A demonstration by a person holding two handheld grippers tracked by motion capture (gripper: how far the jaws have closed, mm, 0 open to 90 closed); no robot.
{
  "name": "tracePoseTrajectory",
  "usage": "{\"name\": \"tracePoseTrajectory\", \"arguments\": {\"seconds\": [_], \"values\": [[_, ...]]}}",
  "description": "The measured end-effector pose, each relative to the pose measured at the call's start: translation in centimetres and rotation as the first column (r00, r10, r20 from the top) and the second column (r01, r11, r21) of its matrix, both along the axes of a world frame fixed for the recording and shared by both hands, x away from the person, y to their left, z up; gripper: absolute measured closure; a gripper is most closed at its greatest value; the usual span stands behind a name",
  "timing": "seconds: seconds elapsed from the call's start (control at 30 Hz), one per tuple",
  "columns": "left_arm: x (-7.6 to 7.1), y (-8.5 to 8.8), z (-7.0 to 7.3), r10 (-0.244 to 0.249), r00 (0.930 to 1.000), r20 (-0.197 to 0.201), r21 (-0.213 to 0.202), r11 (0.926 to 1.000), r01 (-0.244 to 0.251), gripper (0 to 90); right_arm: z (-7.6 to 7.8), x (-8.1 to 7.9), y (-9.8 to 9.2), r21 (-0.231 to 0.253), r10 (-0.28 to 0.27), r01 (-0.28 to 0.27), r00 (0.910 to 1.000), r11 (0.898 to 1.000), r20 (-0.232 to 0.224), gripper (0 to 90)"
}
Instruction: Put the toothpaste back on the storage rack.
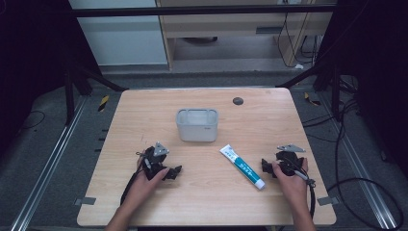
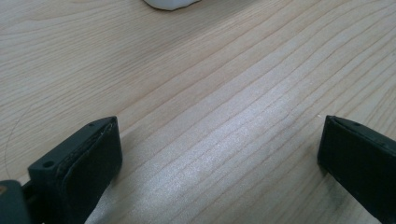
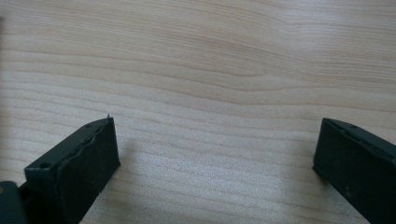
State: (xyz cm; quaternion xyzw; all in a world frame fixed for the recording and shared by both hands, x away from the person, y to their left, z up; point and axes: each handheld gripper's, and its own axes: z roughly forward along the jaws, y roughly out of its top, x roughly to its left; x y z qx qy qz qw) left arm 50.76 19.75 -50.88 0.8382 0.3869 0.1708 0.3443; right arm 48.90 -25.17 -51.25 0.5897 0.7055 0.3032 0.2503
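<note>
Two grippers rest on the wooden surface (image 1: 144, 202) in the high view: left gripper (image 1: 174, 172), right gripper (image 1: 265, 166) just beside the tube (image 1: 242, 166). A white tub (image 1: 197, 124) sits farther back. Left gripper view: jaws spread wide over bare wood. Right gripper view: jaws spread wide, nothing between.

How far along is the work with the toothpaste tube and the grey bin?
Nothing looks done: the toothpaste tube lies flat on the table, apart from the grey bin. Nothing is in hand; the left gripper and right gripper rest open. Grasping the tube is left.
</note>
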Motion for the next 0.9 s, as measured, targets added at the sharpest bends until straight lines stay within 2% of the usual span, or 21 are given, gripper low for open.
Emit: {"name": "tracePoseTrajectory", "arguments": {"seconds": [0.2, 0.27, 0.3, 0.37, 0.43, 0.47, 0.5, 0.53, 0.57, 0.63, 0.67, 0.7, 0.77, 0.83, 0.87, 0.9], "values": [[0.0, 0.0, 0.0, -0.002, 1.0, 0.0, -0.001, 1.0, 0.002, 0.0, 0.0, 0.1, -0.1, -0.004, 0.016, -0.016, 0.9999, 1.0, 0.003, 0.5], [-0.1, 0.0, 0.0, -0.002, 1.0, 0.0, -0.001, 1.0, 0.002, 0.0, 0.1, 0.1, -0.1, 0.003, 0.019, -0.019, 0.9998, 1.0, -0.001, 3.9], [-0.1, 0.0, 0.0, -0.005, 1.0, 0.001, 0.0, 1.0, 0.005, 0.0, 0.5, 0.0, 0.0, 0.002, 0.017, -0.017, 0.9998, 1.0, -0.007, 9.3], [-0.2, 0.0, 0.0, -0.005, 1.0, 0.001, 0.001, 1.0, 0.005, 0.0, 1.0, -0.2, 0.2, 0.003, 0.025, -0.025, 0.9997, 1.0, -0.003, 10.5], [-0.3, 0.0, 0.0, -0.004, 1.0, 0.0, 0.0, 1.0, 0.004, 0.0, 2.1, -0.4, 0.8, -0.026, 0.036, -0.036, 0.9993, 0.999, 0.002, 11.8], [-0.3, 0.0, 0.0, -0.004, 1.0, 0.0, 0.0, 1.0, 0.004, 0.0, 2.1, -0.4, 0.8, -0.026, 0.036, -0.036, 0.9993, 0.999, 0.002, 11.8], [-0.3, 0.0, 0.0, -0.002, 1.0, 0.001, 0.0, 1.0, 0.002, 0.0, 3.5, -0.5, 1.6, -0.029, 0.065, -0.064, 0.9976, 0.997, 0.023, 15.6], [-0.3, 0.0, 0.0, -0.002, 1.0, 0.001, 0.0, 1.0, 0.002, 0.0, 3.5, -0.5, 1.6, -0.029, 0.065, -0.064, 0.9976, 0.997, 0.023, 15.6], [-0.4, -0.1, 0.0, 0.001, 1.0, 0.002, 0.002, 1.0, -0.001, 0.0, 4.7, -0.7, 2.6, -0.043, 0.089, -0.087, 0.9955, 0.995, 0.032, 16.2], [-0.4, -0.1, 0.0, 0.0, 1.0, 0.0, 0.0, 1.0, 0.0, 0.0, 5.1, -0.8, 3.0, -0.043, 0.099, -0.097, 0.9945, 0.994, 0.036, 17.2], [-0.5, -0.1, 0.0, -0.001, 1.0, 0.001, -0.001, 1.0, 0.001, 0.0, 6.1, -1.1, 4.4, -0.04, 0.127, -0.125, 0.991, 0.991, 0.043, 19.5], [-0.5, -0.1, 0.0, 0.001, 1.0, 0.001, -0.002, 1.0, -0.001, 0.0, 6.3, -1.2, 4.9, -0.042, 0.138, -0.137, 0.9896, 0.99, 0.038, 21.4], [-0.5, -0.1, 0.0, 0.004, 1.0, 0.0, -0.002, 1.0, -0.004, 0.0, 7.0, -1.4, 6.4, -0.086, 0.173, -0.172, 0.9848, 0.981, 0.011, 23.4], [-0.5, -0.2, 0.0, 0.006, 1.0, 0.001, -0.001, 1.0, -0.006, 0.0, 7.9, -1.6, 7.5, -0.108, 0.199, -0.198, 0.98, 0.974, -0.003, 29.0], [-0.5, -0.2, 0.0, 0.006, 1.0, 0.001, -0.001, 1.0, -0.006, 0.0, 7.9, -1.6, 7.5, -0.108, 0.199, -0.198, 0.98, 0.974, -0.003, 29.0], [-0.5, -0.1, 0.0, 0.0, 1.0, 0.001, -0.002, 1.0, 0.0, 0.0, 8.7, -1.7, 8.4, -0.105, 0.211, -0.212, 0.9773, 0.972, -0.023, 32.3]]}}
